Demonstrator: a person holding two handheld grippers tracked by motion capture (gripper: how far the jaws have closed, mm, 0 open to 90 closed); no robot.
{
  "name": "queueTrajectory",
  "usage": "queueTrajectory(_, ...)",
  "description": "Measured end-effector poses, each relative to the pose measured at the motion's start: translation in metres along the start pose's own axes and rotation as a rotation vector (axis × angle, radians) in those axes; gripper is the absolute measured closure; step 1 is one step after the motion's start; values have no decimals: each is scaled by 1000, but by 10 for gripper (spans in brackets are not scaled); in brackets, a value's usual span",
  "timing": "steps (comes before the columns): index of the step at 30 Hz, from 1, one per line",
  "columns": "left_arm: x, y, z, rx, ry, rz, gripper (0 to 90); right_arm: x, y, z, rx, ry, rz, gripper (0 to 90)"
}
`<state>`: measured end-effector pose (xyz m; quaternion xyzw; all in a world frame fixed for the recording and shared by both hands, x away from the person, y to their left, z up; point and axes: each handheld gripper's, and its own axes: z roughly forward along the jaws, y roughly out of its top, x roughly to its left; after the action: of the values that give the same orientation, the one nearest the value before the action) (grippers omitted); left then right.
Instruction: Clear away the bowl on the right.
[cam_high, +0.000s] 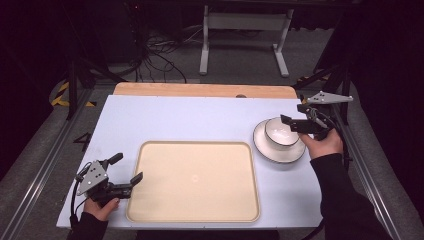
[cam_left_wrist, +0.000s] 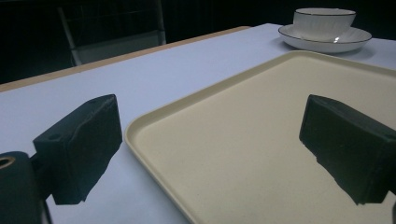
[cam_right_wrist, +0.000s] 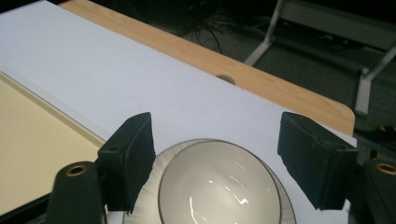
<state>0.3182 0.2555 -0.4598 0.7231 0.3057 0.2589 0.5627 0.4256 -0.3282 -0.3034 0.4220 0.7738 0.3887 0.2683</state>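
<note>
Fingers (cam_right_wrist: 135, 158) of the right gripper (cam_high: 298, 122) are spread wide, one on each side of the white bowl (cam_high: 280, 132), not touching it. The bowl sits on a white plate (cam_high: 278, 151) near the right edge of the worktop (cam_high: 190, 120). The right hand (cam_high: 325, 142) reaches in from the right side and holds its gripper low over the bowl. Fingers (cam_left_wrist: 79, 144) of the left gripper (cam_high: 126, 172) are spread wide too, with nothing between them. The left hand (cam_high: 100, 205) rests at the near left corner, pointing its gripper across the corner of the big cream tray (cam_high: 195, 180). The worktop is pale blue with a wooden strip (cam_high: 200, 90) at the back. Behind it is a dark room with grey floor, black cables (cam_high: 155, 55) and a white frame (cam_high: 245, 35).
</note>
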Motion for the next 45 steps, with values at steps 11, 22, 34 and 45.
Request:
queueTrajectory(11, 0, 0, 0, -1, 3, 0, 64, -14, 8, 5, 172, -48, 27, 300)
queueTrajectory(22, 0, 0, 0, -2, 4, -1, 64, -25, 9, 14, 284, -70, 49, 319)
queueTrajectory(34, -1, 0, 0, 1, 5, 0, 64, -40, 2, 31, 344, -54, 84, 392)
queueTrajectory(45, 0, 0, -1, 3, 3, 2, 65, -54, -10, 55, 447, -61, 129, 436)
